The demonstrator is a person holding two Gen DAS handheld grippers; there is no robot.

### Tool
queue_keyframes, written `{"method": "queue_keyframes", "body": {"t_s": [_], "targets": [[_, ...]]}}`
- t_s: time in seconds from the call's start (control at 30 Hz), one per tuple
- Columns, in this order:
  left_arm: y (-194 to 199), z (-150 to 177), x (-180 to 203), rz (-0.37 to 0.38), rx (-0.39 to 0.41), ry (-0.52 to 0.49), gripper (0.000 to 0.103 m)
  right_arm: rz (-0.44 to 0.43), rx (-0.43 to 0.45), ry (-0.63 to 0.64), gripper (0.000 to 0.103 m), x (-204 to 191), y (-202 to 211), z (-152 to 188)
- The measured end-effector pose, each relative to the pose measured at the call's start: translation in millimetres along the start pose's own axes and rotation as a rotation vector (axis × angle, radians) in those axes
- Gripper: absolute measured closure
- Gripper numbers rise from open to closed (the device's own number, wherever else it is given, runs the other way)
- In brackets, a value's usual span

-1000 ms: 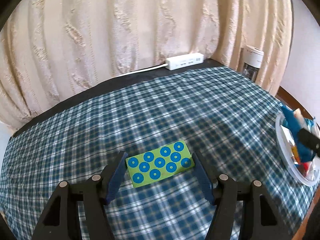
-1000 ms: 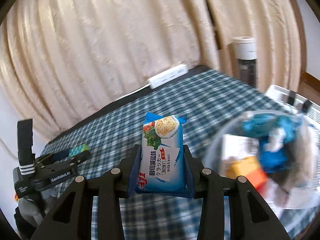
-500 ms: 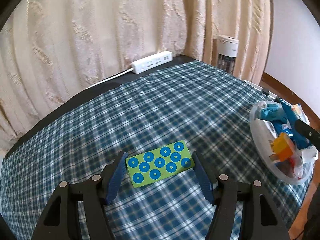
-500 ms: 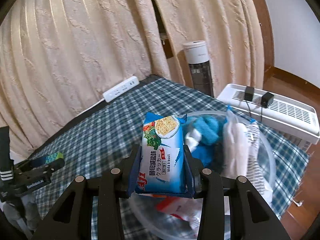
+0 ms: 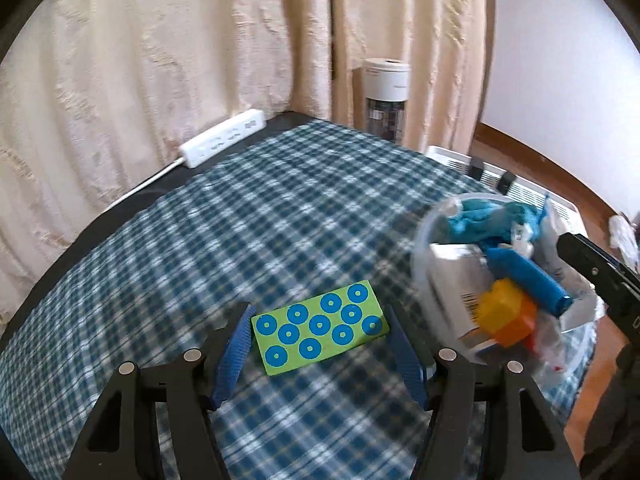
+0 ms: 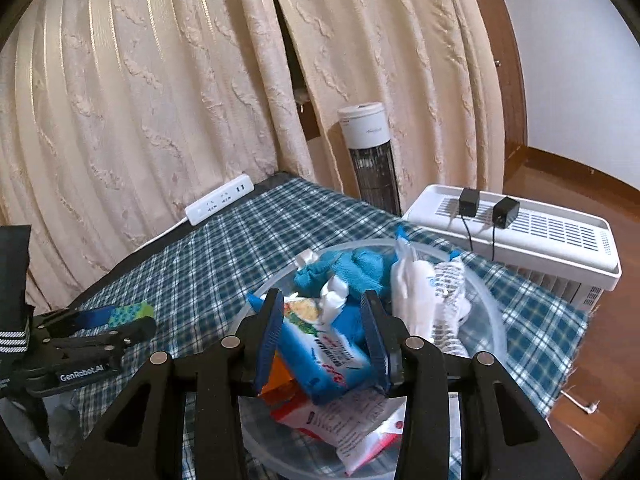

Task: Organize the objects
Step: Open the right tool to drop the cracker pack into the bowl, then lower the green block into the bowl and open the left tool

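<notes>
Your right gripper held the blue cracker packet over the clear bowl, fingers closed on it. Left gripper clamped the green dotted card above the counter. Both remained undropped; bowl already crowded.

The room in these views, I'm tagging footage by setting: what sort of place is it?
Most likely a home living room or bedroom: cream embossed floor-length curtains, a white tower fan on a wooden floor, and a blue plaid tablecloth.
</notes>
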State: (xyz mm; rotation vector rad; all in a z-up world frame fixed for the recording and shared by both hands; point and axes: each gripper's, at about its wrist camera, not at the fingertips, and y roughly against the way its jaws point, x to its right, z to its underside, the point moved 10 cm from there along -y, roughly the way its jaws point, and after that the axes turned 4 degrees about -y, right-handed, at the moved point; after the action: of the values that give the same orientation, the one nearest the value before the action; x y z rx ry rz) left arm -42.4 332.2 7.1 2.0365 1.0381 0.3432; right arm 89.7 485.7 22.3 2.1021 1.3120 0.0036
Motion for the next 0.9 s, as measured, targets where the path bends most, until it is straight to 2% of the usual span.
{"method": "queue_keyframes", "body": {"t_s": [0.2, 0.4, 0.8, 0.9], "targets": [[-9.5, -10.6, 38.2, 0.069, -0.001, -0.062, 0.034, -0.003, 0.023, -0.024, 0.059, 11.7, 6.6, -3.0], [-23.0, -22.3, 67.7, 0.093, 0.000, -0.128, 0.034, -0.020, 0.044, -0.020, 0.056, 14.2, 11.4, -5.3], [-46.6, -30.1, 93.6, 0.152, -0.040, -0.146, 0.034, -0.017, 0.068, -0.035, 0.056, 28.8, 14.9, -10.8], [-47.7, -33.0, 94.4, 0.179, -0.040, -0.120, 0.023, -0.014, 0.065, -0.037, 0.056, 30.0, 14.7, -10.4]]}}
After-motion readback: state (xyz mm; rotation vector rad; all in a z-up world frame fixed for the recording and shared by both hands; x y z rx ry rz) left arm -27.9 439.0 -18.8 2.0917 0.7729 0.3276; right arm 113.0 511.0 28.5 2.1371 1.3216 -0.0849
